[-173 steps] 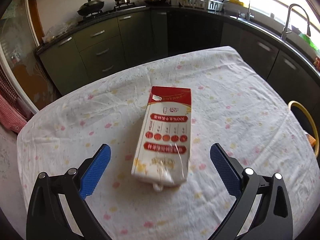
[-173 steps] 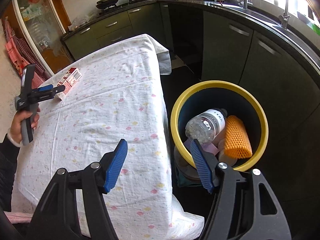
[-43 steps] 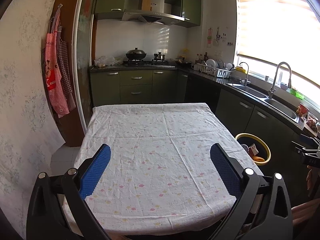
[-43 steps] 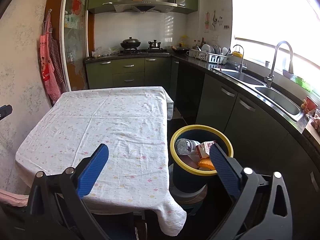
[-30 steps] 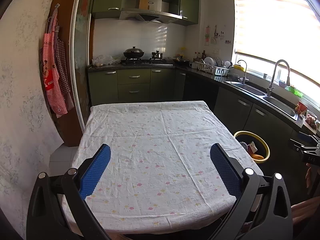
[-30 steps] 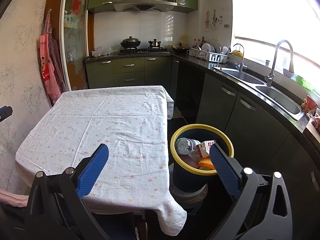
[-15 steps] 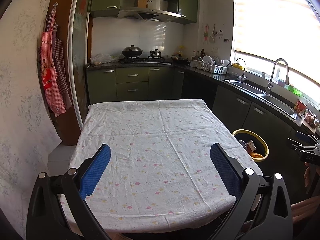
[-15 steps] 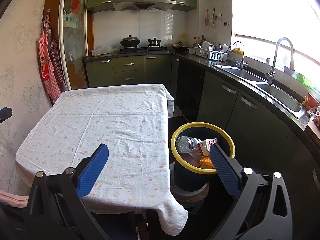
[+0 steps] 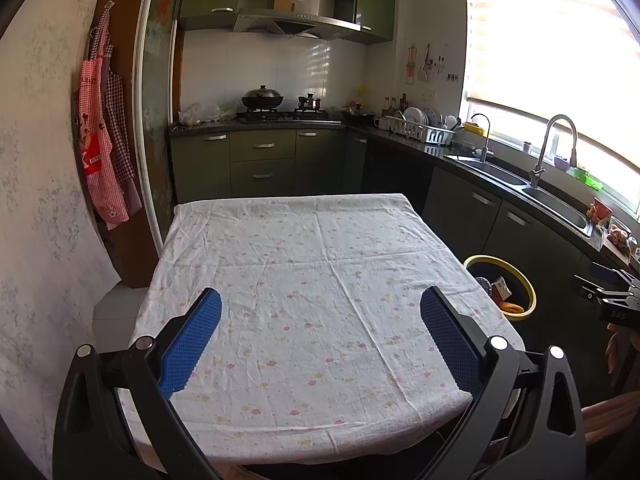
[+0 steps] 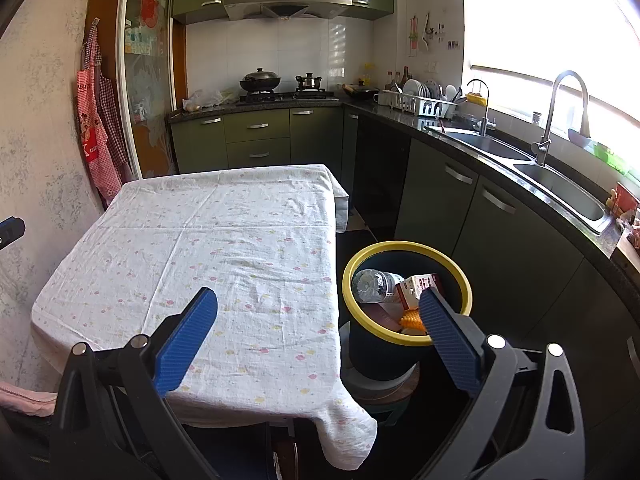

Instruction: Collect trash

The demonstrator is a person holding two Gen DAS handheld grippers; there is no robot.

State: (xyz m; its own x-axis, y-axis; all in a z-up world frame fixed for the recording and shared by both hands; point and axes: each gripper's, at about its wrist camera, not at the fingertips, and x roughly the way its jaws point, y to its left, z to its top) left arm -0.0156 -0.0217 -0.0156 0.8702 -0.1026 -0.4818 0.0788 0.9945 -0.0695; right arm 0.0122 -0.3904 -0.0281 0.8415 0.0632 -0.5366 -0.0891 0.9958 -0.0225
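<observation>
The yellow-rimmed dark bin (image 10: 362, 258) stands on the floor right of the table. Inside it lie a clear plastic bottle (image 10: 372, 282), the red-and-white carton (image 10: 416, 286) and an orange mesh piece (image 10: 412, 321). In the left wrist view the same bin (image 9: 527, 280) shows the carton (image 9: 501, 286). My right gripper (image 10: 318, 322) is open and holds nothing, hovering near the table's front right corner beside the bin. My left gripper (image 9: 320, 322) is open with nothing in it, back from the table's near edge. The table (image 9: 304, 248) has a white flowered cloth with nothing on it.
Dark green kitchen cabinets (image 9: 260, 160) run along the far wall and right side, with a stove, a dish rack (image 10: 416, 104) and a sink (image 10: 560, 188). Aprons (image 9: 102, 152) hang on the left wall. The other gripper's black body (image 9: 612, 300) shows at the right edge.
The carton that lay on the table 5.8 s ago is now in the bin. Both grippers have drawn back from table and bin; over the last second the views barely shift.
</observation>
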